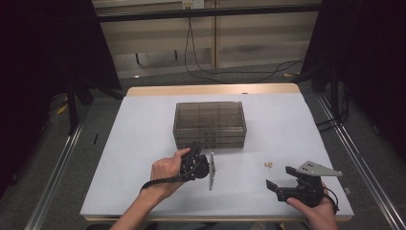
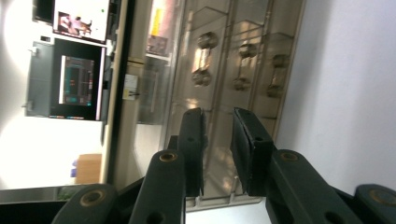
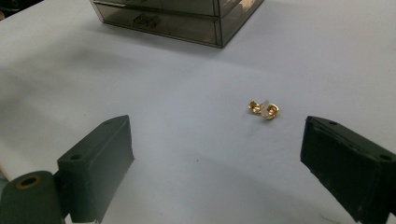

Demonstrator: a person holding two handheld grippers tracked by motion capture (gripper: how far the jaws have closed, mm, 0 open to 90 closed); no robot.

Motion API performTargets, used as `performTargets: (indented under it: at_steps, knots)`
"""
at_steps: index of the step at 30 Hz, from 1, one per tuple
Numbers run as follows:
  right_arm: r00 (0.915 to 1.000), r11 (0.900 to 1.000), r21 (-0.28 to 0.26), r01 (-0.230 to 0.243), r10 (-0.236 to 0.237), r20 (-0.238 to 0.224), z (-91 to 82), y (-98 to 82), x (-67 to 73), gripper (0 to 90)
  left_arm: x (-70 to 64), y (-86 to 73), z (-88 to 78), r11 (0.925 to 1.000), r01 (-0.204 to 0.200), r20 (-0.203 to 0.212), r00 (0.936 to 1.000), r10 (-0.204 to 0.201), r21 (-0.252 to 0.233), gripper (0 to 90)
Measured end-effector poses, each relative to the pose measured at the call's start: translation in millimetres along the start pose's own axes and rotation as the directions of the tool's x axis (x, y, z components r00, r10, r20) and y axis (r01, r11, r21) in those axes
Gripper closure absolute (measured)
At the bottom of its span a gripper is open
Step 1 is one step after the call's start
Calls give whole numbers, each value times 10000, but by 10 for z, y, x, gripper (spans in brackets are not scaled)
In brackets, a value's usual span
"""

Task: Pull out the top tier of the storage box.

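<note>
White sheeting covers the table (image 1: 143, 143), which stands on a grey floor between dark curtains, with cables trailing down a pale back wall.

At the front left of the high view, the left gripper (image 1: 195, 152) is turned on its side in the person's left hand (image 1: 167, 170), its grey plate standing edge-up, and its tips are just short of the front face of a smoky, see-through drawer box (image 1: 209, 124). In the left gripper view, the two black jaws of the left gripper (image 2: 218, 149) stand close together with a narrow gap left between them. Nothing is clamped in that gap; the drawer box (image 2: 233, 65) shows through it, with three moulded drawer pulls in a row beyond the tips. Whether the pads touch the box cannot be told.

At the front right, the right gripper (image 1: 278, 178) is held low over the table in the person's right hand (image 1: 318, 211), jaws spread wide and empty. In the right gripper view, the right gripper (image 3: 217, 158) frames bare white surface, and a small gold-coloured earring-like piece (image 3: 263, 108) with a pale middle lies on the sheet just beyond the gap, nearer the right-hand jaw and apart from both. From above, this gold piece (image 1: 268, 164) lies between the right gripper and the drawer box, well clear of the box.
</note>
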State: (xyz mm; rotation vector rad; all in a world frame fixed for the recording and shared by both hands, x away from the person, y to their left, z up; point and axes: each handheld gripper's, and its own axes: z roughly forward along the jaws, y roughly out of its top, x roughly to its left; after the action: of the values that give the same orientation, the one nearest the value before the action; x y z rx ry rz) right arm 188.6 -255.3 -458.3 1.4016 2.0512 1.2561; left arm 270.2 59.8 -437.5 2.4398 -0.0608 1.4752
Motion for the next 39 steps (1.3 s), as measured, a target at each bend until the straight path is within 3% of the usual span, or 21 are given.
performTargets:
  at_steps: [3,4,5,8,9,15,21,26,28,32,33,39]
  knots:
    - [10000,10000,2,-3,3,-20,-1,-1,0,91,-18,12,21,9999,-104,-227,9997,106,105,743]
    - [10000,10000,2,-3,3,-20,-1,-1,0,91,-27,12,30,9998,-3,-32,10000,3,177,743]
    - [10000,10000,2,4,-4,-19,-2,-2,0,91,-38,20,46,9996,-203,-294,9993,209,175,743]
    - [10000,10000,23,12,-12,-35,0,-1,1,91,-31,36,49,9990,-345,-324,9988,354,278,743]
    - [10000,10000,25,13,-13,-31,2,-1,1,91,-57,33,53,9998,44,-462,9989,-36,186,753]
    - [10000,10000,62,-11,11,-27,10,-1,2,91,-13,99,96,9997,146,-496,9987,-137,170,791]
    - [10000,10000,68,-46,47,-66,5,-1,3,91,-9,183,179,9982,-530,-649,9964,549,295,795]
    - [10000,10000,61,-25,25,-89,5,-1,2,91,-21,200,244,9959,-730,-601,9953,762,535,783]
    - [10000,10000,49,-11,12,-94,4,-1,1,91,-33,197,269,9964,-647,-527,9963,676,551,780]
    - [10000,10000,59,-2,3,-87,4,0,6,90,-62,215,334,9944,-866,-655,9937,905,606,767]
    - [10000,10000,61,-1,2,-69,4,1,6,89,-95,234,369,9901,-1128,-1027,9873,1212,833,767]
    - [10000,10000,73,8,-7,-59,-2,-1,-1,89,-100,238,404,9881,-1190,-996,9867,1287,971,789]
